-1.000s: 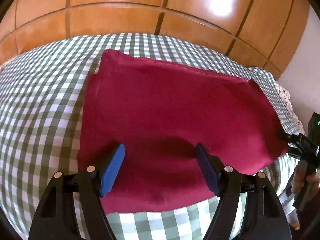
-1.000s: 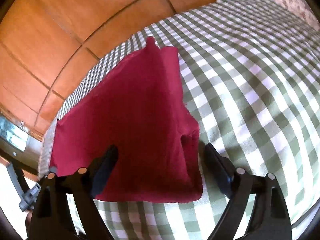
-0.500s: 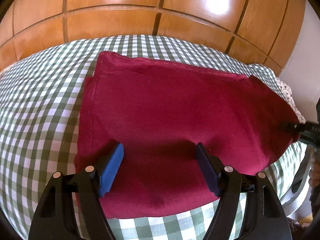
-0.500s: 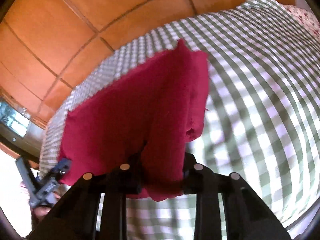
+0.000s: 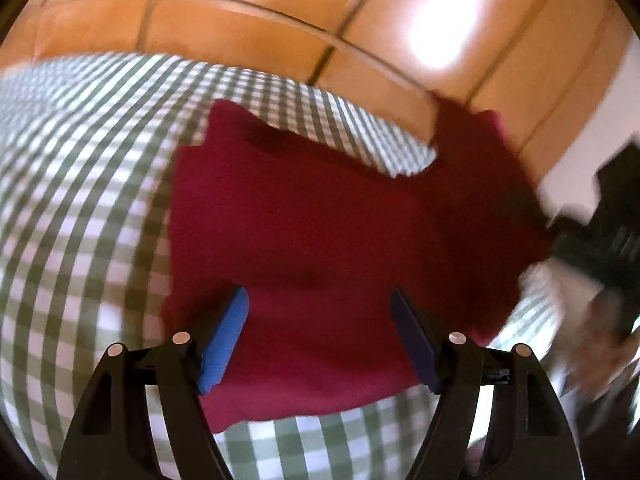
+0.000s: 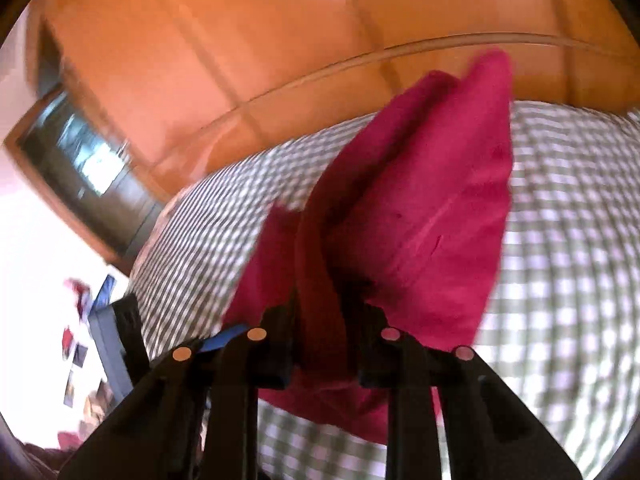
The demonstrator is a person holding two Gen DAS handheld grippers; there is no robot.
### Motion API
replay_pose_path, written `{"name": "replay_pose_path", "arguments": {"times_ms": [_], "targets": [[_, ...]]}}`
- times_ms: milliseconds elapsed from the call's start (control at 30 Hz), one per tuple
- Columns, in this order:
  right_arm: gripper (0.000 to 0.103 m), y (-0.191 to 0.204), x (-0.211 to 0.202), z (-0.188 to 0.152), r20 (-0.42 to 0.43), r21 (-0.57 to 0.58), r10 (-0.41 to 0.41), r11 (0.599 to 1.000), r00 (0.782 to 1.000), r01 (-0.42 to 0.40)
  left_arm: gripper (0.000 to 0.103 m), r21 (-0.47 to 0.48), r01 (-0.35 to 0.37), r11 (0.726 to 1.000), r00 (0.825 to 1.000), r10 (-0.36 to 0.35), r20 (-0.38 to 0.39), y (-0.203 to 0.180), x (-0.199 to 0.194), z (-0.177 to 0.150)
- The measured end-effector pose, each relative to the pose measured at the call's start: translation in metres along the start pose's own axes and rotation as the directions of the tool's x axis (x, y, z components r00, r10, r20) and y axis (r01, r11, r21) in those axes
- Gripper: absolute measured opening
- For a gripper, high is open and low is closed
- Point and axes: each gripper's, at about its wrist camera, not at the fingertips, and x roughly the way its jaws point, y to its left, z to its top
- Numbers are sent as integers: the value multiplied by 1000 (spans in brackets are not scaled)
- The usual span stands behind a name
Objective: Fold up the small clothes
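A dark red cloth [image 5: 304,232] lies on a green-and-white checked bed cover [image 5: 80,208]. My left gripper [image 5: 320,332] is open, its blue pads [image 5: 224,336] spread just above the cloth's near edge. My right gripper [image 6: 326,320] is shut on the red cloth [image 6: 432,208] and lifts its right end off the bed; that raised end shows in the left wrist view [image 5: 480,160]. The right gripper shows blurred at the right edge of the left wrist view [image 5: 600,240].
A glossy orange wooden headboard [image 5: 280,20] stands behind the bed. A dark-framed cabinet [image 6: 80,168] is at the left of the right wrist view. The checked cover [image 6: 568,240] stretches to the right of the raised cloth.
My right gripper shut on the cloth's right end and lifted it up and over toward the left. My left gripper stayed open over the near edge.
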Motion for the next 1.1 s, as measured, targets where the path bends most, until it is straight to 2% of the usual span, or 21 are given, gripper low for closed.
{"name": "replay_pose_path", "arguments": {"times_ms": [167,300,433,467,533,600,667,767,867,933,967,1067,1100], "targets": [[16,31,48,-22,-98,-53,41,998,994,-47,72,-150,96,984,995,-90,47,39,-29,15],[16,43,71,-37,-141,-105,19,994,990,-34,79,-250,214,944,977,-207,54,55,-29,23],[16,49,74,-45,-128,-179,-28,984,991,5,79,-243,246,938,969,-247,27,46,-17,30],[17,51,72,-45,-121,-200,-35,980,992,10,82,-242,253,937,966,-257,15,41,-11,32],[25,51,68,-47,-121,-216,-20,976,992,-7,84,-235,253,938,965,-262,-8,33,-1,38],[41,50,60,-48,-124,-207,38,976,992,-63,84,-211,240,948,968,-251,-29,23,7,46],[53,43,43,-48,-111,-182,96,976,989,-115,84,-172,211,962,973,-223,-57,12,17,55],[57,19,6,-46,-51,-131,135,981,990,-140,84,-144,171,975,978,-186,-95,4,33,65],[59,-13,-25,-45,24,-71,79,994,997,-77,84,-148,145,978,980,-163,-117,1,45,69],[60,-40,-36,-46,50,-17,5,1000,999,-4,83,-156,137,978,980,-157,-124,2,52,70],[60,-49,-37,-47,50,6,-23,1000,998,23,79,-157,132,979,980,-153,-126,3,56,71],[57,-67,-29,-56,30,48,-64,997,997,63,45,-156,86,984,984,-108,-139,4,62,73],[55,-67,-25,-58,20,49,-64,997,998,63,30,-152,78,985,985,-99,-140,5,62,73]]}}
